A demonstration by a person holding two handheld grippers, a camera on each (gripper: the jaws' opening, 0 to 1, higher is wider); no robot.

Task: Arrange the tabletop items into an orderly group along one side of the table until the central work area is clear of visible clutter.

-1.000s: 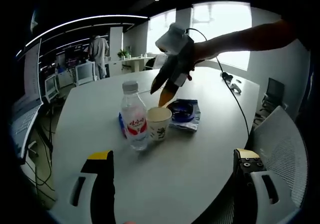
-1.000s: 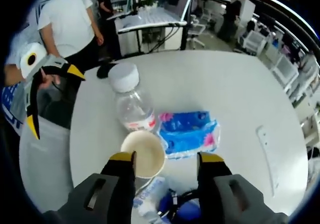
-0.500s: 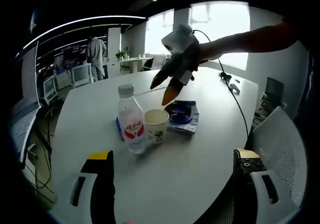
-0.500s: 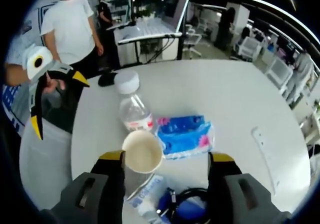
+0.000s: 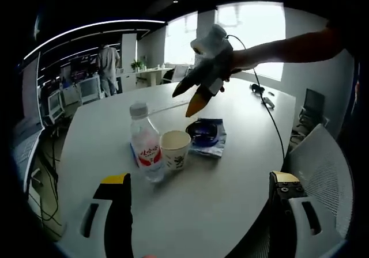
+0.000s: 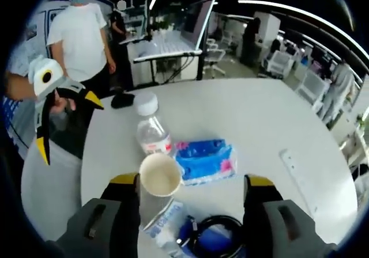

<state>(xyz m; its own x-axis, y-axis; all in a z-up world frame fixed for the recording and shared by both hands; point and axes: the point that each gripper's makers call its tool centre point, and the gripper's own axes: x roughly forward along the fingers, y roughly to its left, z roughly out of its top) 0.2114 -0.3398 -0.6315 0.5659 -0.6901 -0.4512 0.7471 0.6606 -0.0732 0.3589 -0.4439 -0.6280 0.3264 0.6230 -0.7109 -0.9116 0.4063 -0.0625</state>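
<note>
Left gripper, black jaws with yellow tips, is hanging wide open over the near edge of the round white table, holding nothing. In the right gripper view it is showing at far left, jaws spread, gripped by a hand.

Right gripper is hovering wide open too, empty, jaws standing either side of the paper cup and the tissue pack below it. In the left gripper view it is coming in from the upper right, orange-tipped jaws pointing down at the items, apart from them.

Items are sitting clustered mid-table. Clear plastic water bottle with white cap and red label is standing upright, left of and just beside the empty white paper cup. Right of the cup, a blue packet with a coiled black cable on top is lying flat. In the right gripper view a blue-and-pink tissue pack is lying just beside the cup and the bottle.

A person in a white shirt is standing beyond the table. A white mesh chair is sitting at the table's right. A small black object is lying near the far table edge.
</note>
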